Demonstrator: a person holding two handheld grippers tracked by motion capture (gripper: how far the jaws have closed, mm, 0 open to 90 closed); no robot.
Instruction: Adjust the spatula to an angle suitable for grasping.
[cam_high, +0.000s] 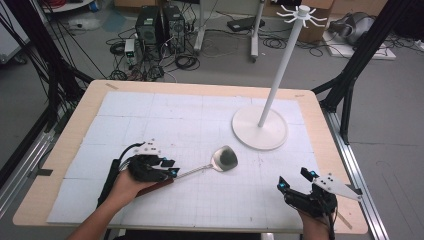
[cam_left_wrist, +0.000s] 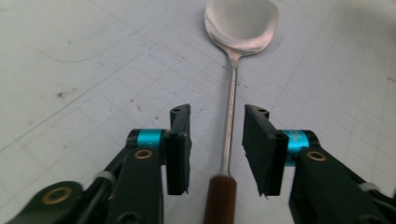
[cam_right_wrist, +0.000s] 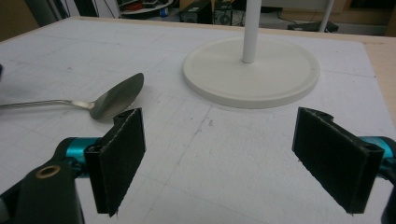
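Left gripper (cam_left_wrist: 217, 140) jaws apart astride spatula (cam_left_wrist: 231, 93) shaft, pads not touching, right gripper (cam_right_wrist: 219, 154) wide open, near white stand (cam_right_wrist: 252, 70).

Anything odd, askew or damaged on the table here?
Nothing stands out. The spatula lies flat on the table, its stem between the left gripper's open jaws. The white stand is upright, and the right gripper is open.
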